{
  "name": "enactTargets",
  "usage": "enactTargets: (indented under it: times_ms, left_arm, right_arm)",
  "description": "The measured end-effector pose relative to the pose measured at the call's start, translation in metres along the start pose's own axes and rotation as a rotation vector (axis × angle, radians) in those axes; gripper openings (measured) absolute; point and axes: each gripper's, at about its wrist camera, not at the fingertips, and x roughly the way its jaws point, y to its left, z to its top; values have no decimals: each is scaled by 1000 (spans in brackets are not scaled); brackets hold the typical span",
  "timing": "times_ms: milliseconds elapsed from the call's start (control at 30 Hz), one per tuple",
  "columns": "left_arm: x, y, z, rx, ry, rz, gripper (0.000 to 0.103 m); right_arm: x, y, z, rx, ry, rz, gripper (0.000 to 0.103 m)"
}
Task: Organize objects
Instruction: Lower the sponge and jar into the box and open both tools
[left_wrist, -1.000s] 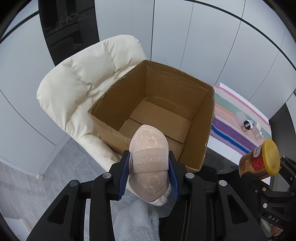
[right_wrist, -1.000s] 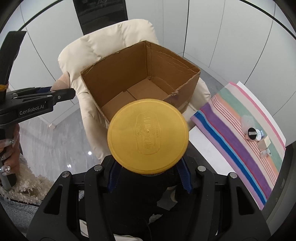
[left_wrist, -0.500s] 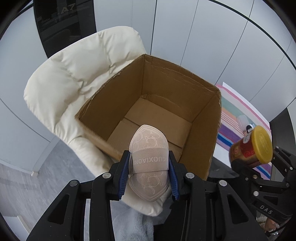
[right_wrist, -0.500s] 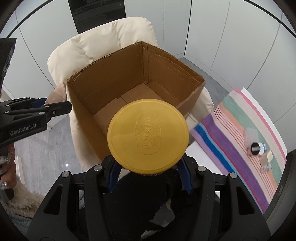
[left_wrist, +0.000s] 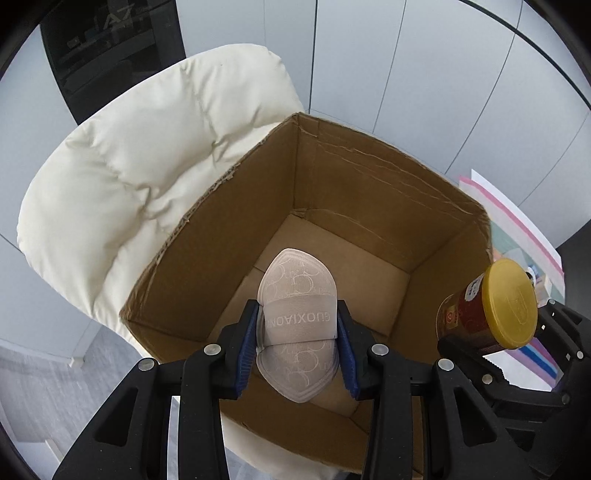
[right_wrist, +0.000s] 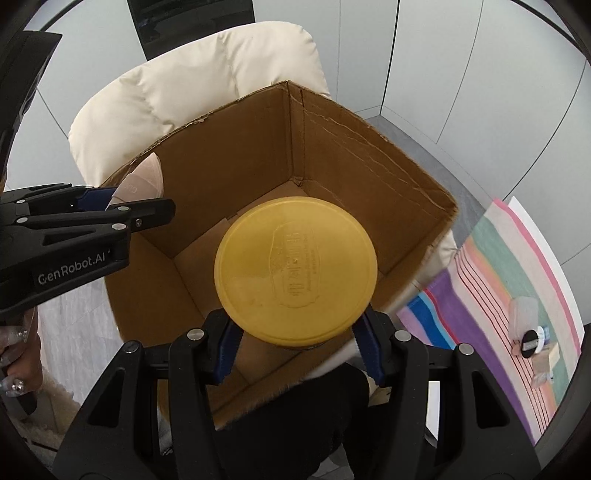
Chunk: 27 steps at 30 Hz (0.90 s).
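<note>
Corrugated cardboard box (left_wrist: 369, 192) – quilted cream chair (left_wrist: 122, 177) – round yellow-lidded jar (right_wrist: 295, 273).

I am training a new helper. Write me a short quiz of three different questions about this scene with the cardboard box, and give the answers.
1. True or false: the left gripper is shut on a beige insole pack.
2. What colour is the lid of the jar in the right gripper? A) white B) yellow C) blue
3. What does the cardboard box sit on?

Key: 1 true; 2 B; 3 a cream padded chair.
</note>
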Motion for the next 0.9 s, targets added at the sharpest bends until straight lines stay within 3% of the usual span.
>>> enactTargets:
  times_ms: [100, 133, 167, 200, 233, 267, 367, 900]
  left_arm:
    - [5, 6, -2, -14, 22, -9, 40]
    - [7, 9, -2, -22, 28, -20, 46]
    - [9, 11, -1, -28, 27, -23, 65]
    - [10, 13, 0, -32, 31, -7, 76]
    - [11, 15, 1, -39, 39, 19, 86]
    - [11, 16, 1, -46, 42, 23, 89]
    - [7, 21, 1, -71, 40, -26, 89]
    - [-7, 23, 0, -68, 22, -22, 89]
  right_arm:
    - [8, 4, 5, -9, 6, 3, 57]
    - [10, 5, 6, -14, 5, 10, 57]
    - [11, 8, 7, -24, -3, 17, 58]
    - [11, 10, 7, -32, -11, 15, 61]
    - [10, 13, 8, -40, -17, 4, 84]
    - [10, 16, 9, -50, -25, -15, 103]
    - [3, 23, 10, -73, -70, -67, 103]
    - [-6, 13, 5, -10, -67, -38, 103]
